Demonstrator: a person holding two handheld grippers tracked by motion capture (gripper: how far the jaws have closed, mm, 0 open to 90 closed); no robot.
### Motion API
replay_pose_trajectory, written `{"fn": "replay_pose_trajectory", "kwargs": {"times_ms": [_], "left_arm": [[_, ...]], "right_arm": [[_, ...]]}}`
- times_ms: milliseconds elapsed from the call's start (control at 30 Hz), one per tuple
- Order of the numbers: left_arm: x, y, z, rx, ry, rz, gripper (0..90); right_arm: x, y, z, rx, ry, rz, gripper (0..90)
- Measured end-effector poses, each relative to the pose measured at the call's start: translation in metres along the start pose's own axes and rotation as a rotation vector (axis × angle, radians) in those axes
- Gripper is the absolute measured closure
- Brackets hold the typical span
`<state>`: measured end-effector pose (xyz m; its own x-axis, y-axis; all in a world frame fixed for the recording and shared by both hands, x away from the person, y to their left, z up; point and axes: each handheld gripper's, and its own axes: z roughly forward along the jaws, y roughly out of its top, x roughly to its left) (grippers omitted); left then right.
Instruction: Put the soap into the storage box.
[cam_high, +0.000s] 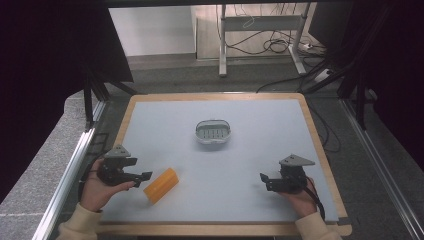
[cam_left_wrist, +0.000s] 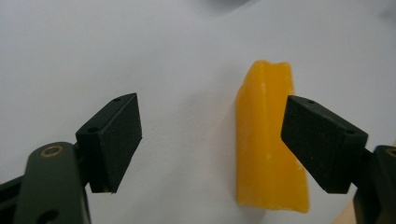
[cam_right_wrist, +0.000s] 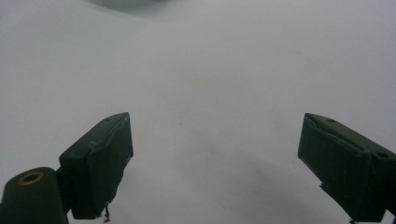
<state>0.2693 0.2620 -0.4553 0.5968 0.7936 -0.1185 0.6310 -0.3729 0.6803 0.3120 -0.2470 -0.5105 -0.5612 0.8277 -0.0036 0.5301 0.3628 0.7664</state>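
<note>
Nothing has yet been gripped: the yellow block (cam_high: 161, 185) lies flat on the pale mat (cam_high: 250, 200) at the near left, and it is judged that the whole lift and any carry, probably towards the small grey basket (cam_high: 214, 132) set near the middle of the mat, are left to be done. The left gripper (cam_high: 146, 175) is held just beside the block with its jaws spread wide; in the left gripper view the block (cam_left_wrist: 268, 140) is seen just inside the right-hand jaw and well clear of the other (so the approach is off-centre, and a small sideways correction seems called for before closing). The right gripper (cam_high: 263, 178) is held low at the near right, its jaws likewise wide apart and nothing between them, well apart from the block. The block is close to the near edge of the mat, beyond which only a narrow strip of wooden table edge (cam_high: 220, 230) is left, so little room is offered on that side. Between block and basket the mat is bare, and open room is also found to the far left and far right.
</note>
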Motion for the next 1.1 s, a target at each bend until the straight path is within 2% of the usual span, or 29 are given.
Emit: {"fn": "replay_pose_trajectory", "kwargs": {"times_ms": [367,733,1100], "left_arm": [[-0.013,0.014,-0.007,-0.023,-0.014,0.018,20.0],[-0.027,0.027,-0.004,0.0,-0.042,0.05,19.9],[-0.037,0.029,0.01,0.06,-0.054,0.079,21.2]], "right_arm": [[0.0,0.0,0.0,0.003,-0.005,0.001,10.5],[0.0,-0.001,0.001,0.011,-0.005,-0.005,10.4],[0.001,-0.001,0.002,0.022,-0.002,-0.013,10.5]]}}
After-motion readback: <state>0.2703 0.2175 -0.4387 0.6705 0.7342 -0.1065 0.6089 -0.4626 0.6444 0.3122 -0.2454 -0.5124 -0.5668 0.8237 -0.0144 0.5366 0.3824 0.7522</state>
